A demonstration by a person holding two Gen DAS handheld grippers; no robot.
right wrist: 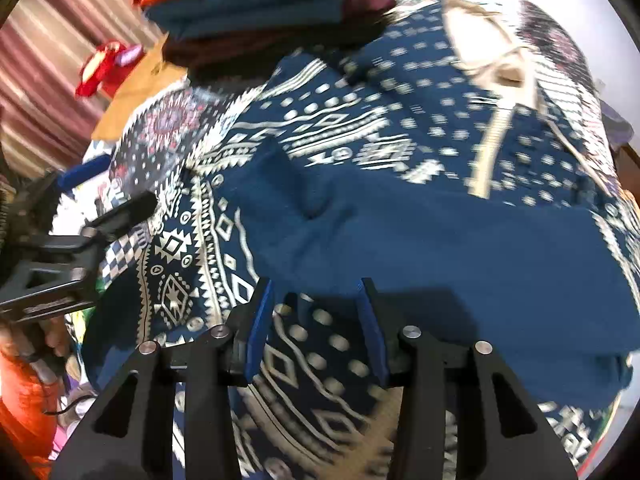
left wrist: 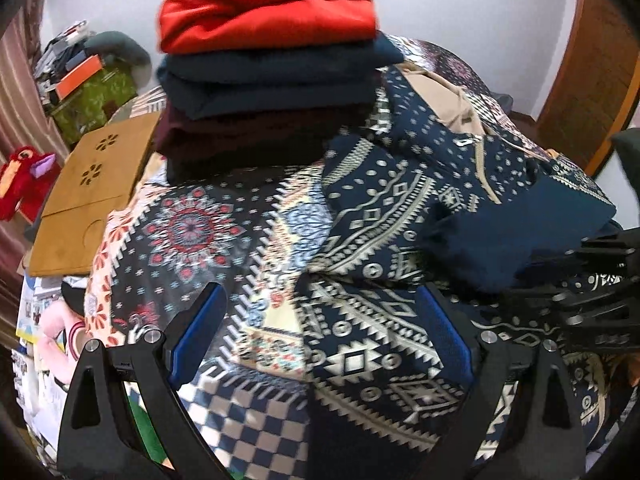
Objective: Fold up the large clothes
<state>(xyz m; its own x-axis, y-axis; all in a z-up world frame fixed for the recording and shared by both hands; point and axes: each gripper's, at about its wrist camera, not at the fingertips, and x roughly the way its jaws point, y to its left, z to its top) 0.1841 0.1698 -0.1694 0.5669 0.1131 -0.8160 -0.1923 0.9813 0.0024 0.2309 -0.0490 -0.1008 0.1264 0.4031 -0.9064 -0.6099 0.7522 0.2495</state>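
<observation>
Left gripper point(left wrist: 324, 320): matte black angular frame, triangular cut-outs in both arms, round silver screw heads at pivots, blue pads lining inner faces of fingers point(left wrist: 200, 332). Right gripper point(right wrist: 314, 320): same build, black linkage bars, four silver screw heads, blue-padded fingers point(right wrist: 258, 328), triangular openings in side plates. Person's hand point(right wrist: 48, 336) at left edge of right wrist view; orange garment below it.

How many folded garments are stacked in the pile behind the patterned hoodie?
4 visible: red garment on top, navy garment beneath it, maroon garment third, black garment at the bottom. The hoodie may hide more.
</observation>
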